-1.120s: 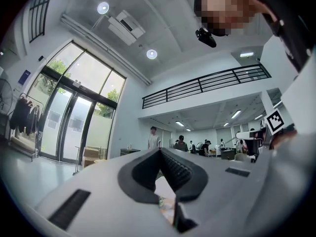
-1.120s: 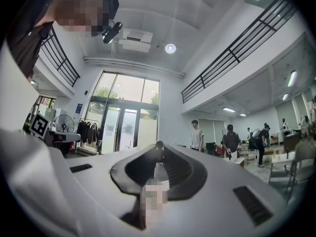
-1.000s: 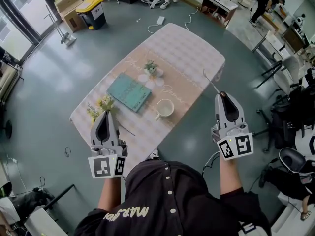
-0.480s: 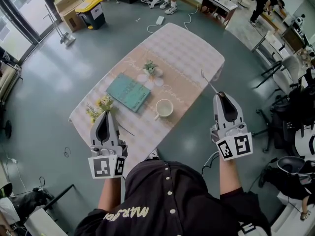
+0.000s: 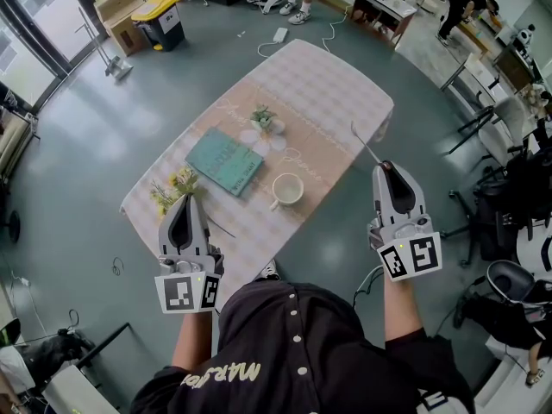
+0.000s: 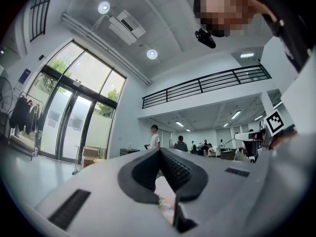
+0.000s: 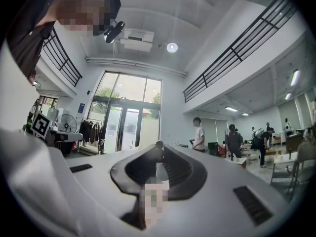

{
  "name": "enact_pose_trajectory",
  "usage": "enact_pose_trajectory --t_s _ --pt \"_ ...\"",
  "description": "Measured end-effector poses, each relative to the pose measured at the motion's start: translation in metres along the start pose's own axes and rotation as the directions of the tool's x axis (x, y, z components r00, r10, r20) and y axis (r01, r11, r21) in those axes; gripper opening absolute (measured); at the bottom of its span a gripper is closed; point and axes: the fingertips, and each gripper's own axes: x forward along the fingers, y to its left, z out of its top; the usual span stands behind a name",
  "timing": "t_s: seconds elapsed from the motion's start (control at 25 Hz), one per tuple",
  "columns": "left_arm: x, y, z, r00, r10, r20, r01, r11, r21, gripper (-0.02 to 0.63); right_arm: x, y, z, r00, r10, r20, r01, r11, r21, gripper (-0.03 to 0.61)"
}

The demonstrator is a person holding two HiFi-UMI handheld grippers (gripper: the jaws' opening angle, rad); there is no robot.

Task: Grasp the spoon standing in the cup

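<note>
Both grippers near body. Left gripper (image 5: 184, 200) by table (image 5: 336, 84) near corner, jaws closed, empty. Right gripper (image 5: 388, 166) off table's right edge over open floor (image 5: 86, 128), clenched on spoon (image 5: 366, 144) handle. Cup (image 5: 289, 190) farther in, near table's front edge.

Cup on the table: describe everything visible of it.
The cup is a cream-white, ceramic-looking mug, round, standing upright with its mouth open to the head view. A small handle sticks out at its lower left in that picture. Nothing shows inside it. It rests on the checked tablecloth, just right of the teal book, apart from it. Only the cloth touches it.
</note>
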Motion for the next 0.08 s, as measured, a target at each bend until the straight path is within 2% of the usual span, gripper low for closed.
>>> enact_pose_trajectory --t_s 0.08 --pt "-0.0005 0.0005 -0.0003 1.0 0.0 0.0 0.0 1.0 0.0 0.011 0.0005 0.0012 0.0002 1.0 0.002 0.001 -0.002 1.0 -0.002 0.051"
